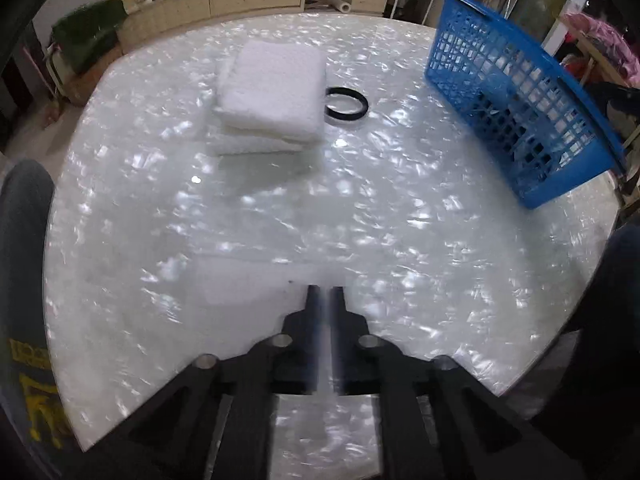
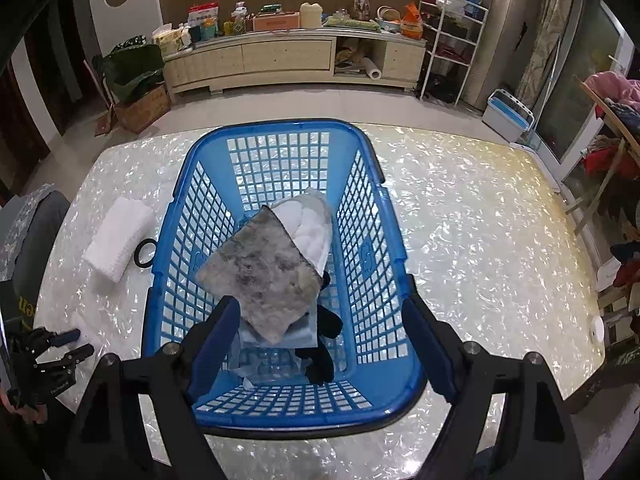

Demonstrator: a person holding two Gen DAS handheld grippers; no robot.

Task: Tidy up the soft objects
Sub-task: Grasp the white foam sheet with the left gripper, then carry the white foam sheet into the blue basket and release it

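Left gripper (image 1: pixel 325 292) clenched, empty, near table (image 1: pixel 400 240) edge. Right gripper (image 2: pixel 320 332) released over blue basket (image 2: pixel 404 384). White foam stack (image 1: pixel 272 92) looks light, squishy; pinch stack's near edge.

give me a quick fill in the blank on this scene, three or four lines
1. The plastic basket on the table is coloured ____.
2. The grey mottled cloth lies ____ the basket.
3. The black ring lies on the table between the basket and the stack of folded ____ towels.
4. The right claw hangs over the basket with its jaws ____, while the left claw is nearly shut on nothing.

Missing words: blue; inside; white; open
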